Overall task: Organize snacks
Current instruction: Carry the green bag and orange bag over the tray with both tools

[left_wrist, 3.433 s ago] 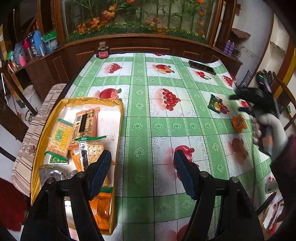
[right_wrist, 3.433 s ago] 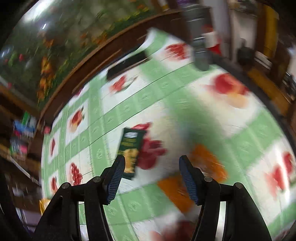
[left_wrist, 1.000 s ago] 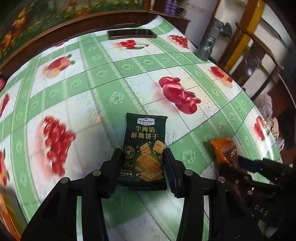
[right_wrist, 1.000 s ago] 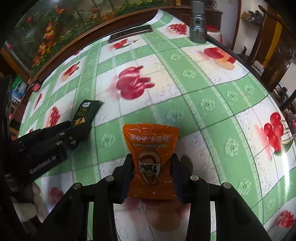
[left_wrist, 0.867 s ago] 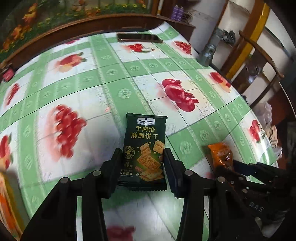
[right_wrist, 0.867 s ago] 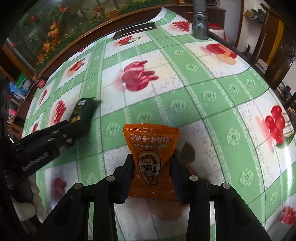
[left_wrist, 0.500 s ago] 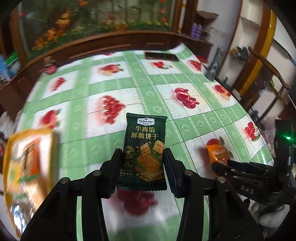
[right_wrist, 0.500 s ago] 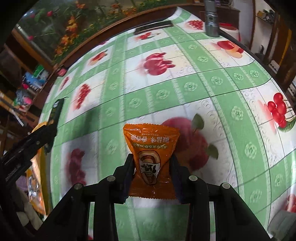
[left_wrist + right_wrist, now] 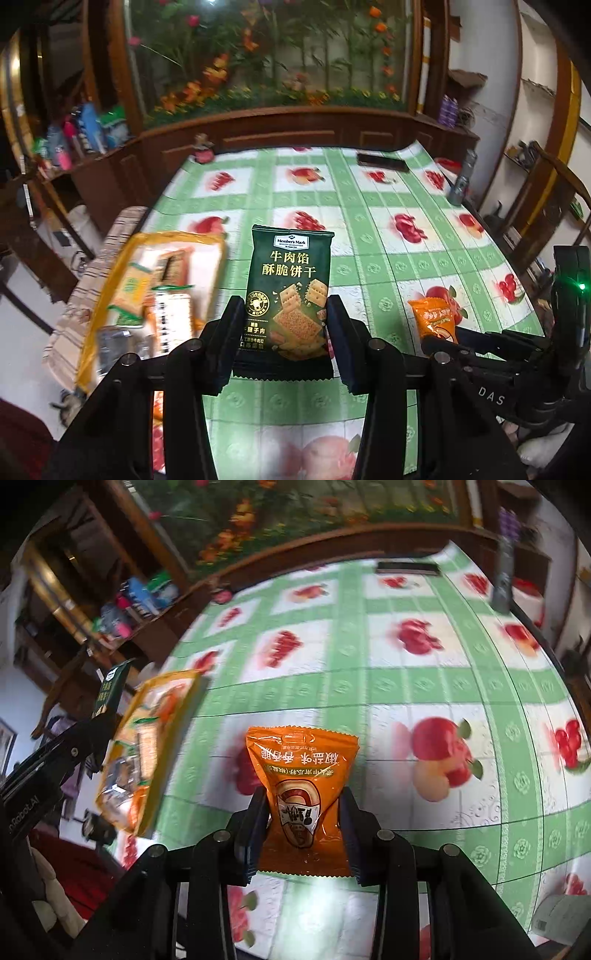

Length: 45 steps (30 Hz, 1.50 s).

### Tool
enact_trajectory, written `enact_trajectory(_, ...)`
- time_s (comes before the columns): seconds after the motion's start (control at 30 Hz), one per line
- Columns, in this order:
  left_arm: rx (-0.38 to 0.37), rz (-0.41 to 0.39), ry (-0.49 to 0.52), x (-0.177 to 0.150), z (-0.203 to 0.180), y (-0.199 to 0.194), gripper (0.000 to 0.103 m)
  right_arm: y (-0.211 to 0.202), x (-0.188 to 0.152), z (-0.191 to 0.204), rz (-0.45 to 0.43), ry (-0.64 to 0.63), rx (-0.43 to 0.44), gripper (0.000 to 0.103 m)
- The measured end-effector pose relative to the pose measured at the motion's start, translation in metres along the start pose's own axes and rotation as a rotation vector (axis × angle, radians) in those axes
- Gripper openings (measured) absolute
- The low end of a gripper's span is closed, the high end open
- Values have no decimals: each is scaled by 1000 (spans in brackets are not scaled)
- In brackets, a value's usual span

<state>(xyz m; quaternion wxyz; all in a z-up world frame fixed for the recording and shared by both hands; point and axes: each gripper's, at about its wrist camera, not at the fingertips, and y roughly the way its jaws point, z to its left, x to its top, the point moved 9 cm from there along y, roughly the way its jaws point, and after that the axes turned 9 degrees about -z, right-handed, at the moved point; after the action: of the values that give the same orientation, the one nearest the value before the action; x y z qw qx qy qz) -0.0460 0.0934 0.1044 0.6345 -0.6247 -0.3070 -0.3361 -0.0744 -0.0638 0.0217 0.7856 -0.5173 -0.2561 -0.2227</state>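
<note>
My left gripper (image 9: 286, 332) is shut on a dark green cracker packet (image 9: 290, 291), held upright above the table. In the right wrist view my right gripper (image 9: 303, 830) is shut on an orange snack packet (image 9: 301, 786), also lifted off the cloth. The orange packet (image 9: 432, 317) shows at the right of the left wrist view, and the green packet (image 9: 110, 690) at the far left of the right wrist view. A yellow-rimmed tray (image 9: 96, 314) with several wrapped snacks lies at the table's left edge, left of both grippers; its yellow rim (image 9: 144, 812) also shows in the right wrist view.
The table wears a green-and-white fruit-print cloth (image 9: 369, 240). A dark phone (image 9: 382, 160) lies near the far edge, a grey flashlight (image 9: 461, 184) stands at the far right, and a small jar (image 9: 203, 151) at the far left. A wooden chair (image 9: 546, 192) stands beside the table.
Both grippers have risen off the table with their packets and swung left, so the snack tray has come into view. Both grips are unchanged.
</note>
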Motion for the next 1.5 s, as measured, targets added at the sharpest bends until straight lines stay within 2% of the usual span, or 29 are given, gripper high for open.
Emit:
enact_trajectory(0.3,104,-66,-22,-2,28,-48,43,-29,0,49,-52,-89,95,38)
enact_trajectory(0.67,169,-77,-37,-14,51,-70,43,-48,-10,82,-70,-132,155,38)
enact_trajectory(0.93,168,-61,-42,-15,71,-59,44,-40,-6,103,-63,-144,157,38)
enact_trajectory(1.3,192,-34,-63,-12,138,-29,44,11,7,168,-15,-197,172,38)
enact_trajectory(1.5,183,3,-65,-13,170,1,44,45,15,204,12,-217,177,38)
